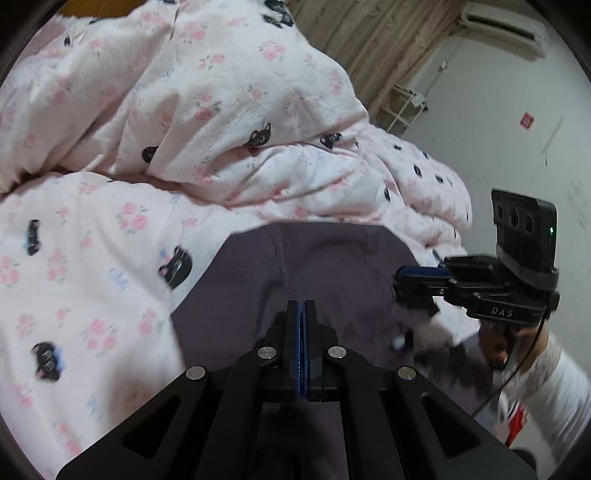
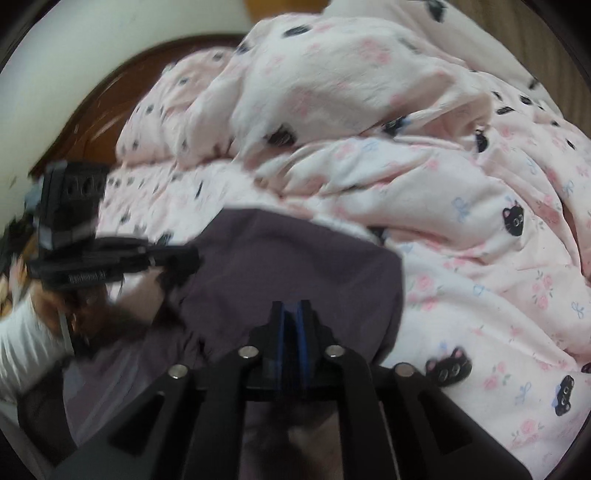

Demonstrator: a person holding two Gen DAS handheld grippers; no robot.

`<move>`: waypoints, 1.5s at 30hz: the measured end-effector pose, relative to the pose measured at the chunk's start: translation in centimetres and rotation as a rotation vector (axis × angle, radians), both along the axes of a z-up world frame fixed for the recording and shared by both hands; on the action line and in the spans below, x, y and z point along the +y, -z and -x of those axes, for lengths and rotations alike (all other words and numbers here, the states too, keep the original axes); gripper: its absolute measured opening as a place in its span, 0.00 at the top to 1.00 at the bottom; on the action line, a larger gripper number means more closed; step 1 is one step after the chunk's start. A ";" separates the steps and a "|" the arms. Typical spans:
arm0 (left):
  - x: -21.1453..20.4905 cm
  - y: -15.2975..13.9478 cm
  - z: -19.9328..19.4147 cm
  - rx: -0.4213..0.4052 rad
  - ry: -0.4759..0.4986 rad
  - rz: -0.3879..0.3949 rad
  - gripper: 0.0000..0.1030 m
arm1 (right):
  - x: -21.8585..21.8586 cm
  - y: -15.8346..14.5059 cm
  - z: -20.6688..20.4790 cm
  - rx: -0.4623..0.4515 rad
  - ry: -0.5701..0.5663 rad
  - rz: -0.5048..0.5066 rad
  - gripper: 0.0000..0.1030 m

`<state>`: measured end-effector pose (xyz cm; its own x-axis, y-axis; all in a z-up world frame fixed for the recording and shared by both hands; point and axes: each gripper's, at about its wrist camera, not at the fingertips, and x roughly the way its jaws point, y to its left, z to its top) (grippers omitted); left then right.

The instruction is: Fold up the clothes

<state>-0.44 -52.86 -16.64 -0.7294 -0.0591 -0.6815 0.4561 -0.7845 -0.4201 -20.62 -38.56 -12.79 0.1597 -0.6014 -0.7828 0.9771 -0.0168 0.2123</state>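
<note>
From the left wrist camera we see our left gripper [image 1: 303, 306] with its jaws pressed together, blue pads meeting; whether a fold of cloth is caught between them we cannot tell. Just beyond and under the tips lies one dark purple garment [image 1: 325, 266], spread on the bed with a seam running down it. Around it is one pink quilt [image 1: 207, 110] printed with roses and black cat faces, heaped high behind the garment and flatter to the left. At the right edge of the garment we see our right gripper [image 1: 408, 278] side-on, its tips at the cloth, with the right hand [image 1: 498, 343] below it in a white sleeve. Behind are one beige curtain [image 1: 376, 40], one wall air conditioner [image 1: 502, 29] and a white wall [image 1: 517, 140] with one small red sticker [image 1: 527, 120].

From the right wrist camera, which is blurred, we see the right gripper [image 2: 291, 308] with its jaws close together, a narrow slit between the blue pads; we cannot tell if cloth is in them. The same purple garment [image 2: 280, 258] lies ahead of and below the tips. At its left edge the left gripper [image 2: 188, 260] reaches in with its tips on the cloth, held by the left hand [image 2: 48, 306]. The quilt [image 2: 424, 177] piles up behind and to the right, and one dark wooden headboard [image 2: 110, 96] curves at the upper left.
</note>
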 end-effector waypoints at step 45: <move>9.5 1.6 -36.0 -0.085 -0.752 0.103 0.53 | 12.3 1.7 -24.2 0.180 0.091 -0.050 0.37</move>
<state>35.53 -43.37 -18.25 -0.4126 -0.5855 -0.6978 0.9107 -0.2827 -0.3013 3.53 -26.24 -14.45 -0.0389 -0.5664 -0.8232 0.9931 -0.1132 0.0310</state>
